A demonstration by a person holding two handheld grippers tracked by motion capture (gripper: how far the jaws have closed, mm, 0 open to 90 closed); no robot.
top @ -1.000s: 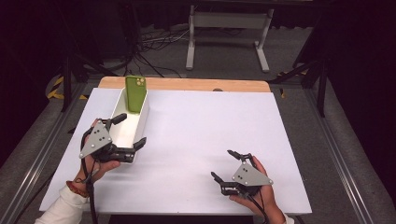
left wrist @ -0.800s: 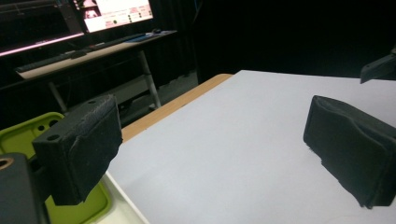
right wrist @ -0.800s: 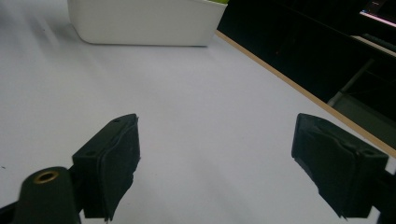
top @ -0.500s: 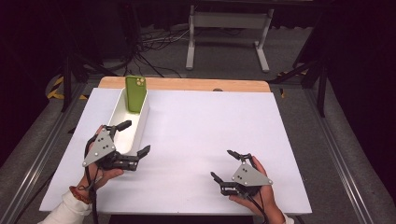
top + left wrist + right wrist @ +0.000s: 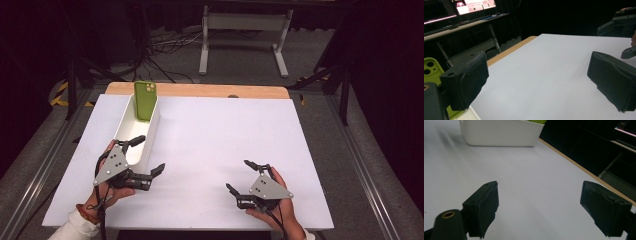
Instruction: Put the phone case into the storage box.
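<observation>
A long white bin [image 5: 131, 131] lies along the left side of the white table top [image 5: 225, 135]. A green phone [image 5: 145, 100] stands upright in the bin's far end. My left gripper [image 5: 150, 153] is open at the bin's near end, one jaw over the bin's rim and the other over the table to its right. In the left gripper view its pads [image 5: 466, 80] stand wide apart with nothing between them, and the green phone [image 5: 431, 68] shows at the left edge. My right gripper [image 5: 238, 175] rests open near the front right; its pads [image 5: 484, 207] hold nothing.
A wooden strip [image 5: 200, 90] borders the table's far edge. Beyond it on the floor are cables and a metal stand [image 5: 245, 30]. In the right gripper view the white bin [image 5: 499, 133] lies ahead. The other gripper [image 5: 621, 22] shows far right in the left gripper view.
My left gripper has drawn back toward the person and slightly right, from over the bin's near part to its near end. The right gripper has stayed put.
</observation>
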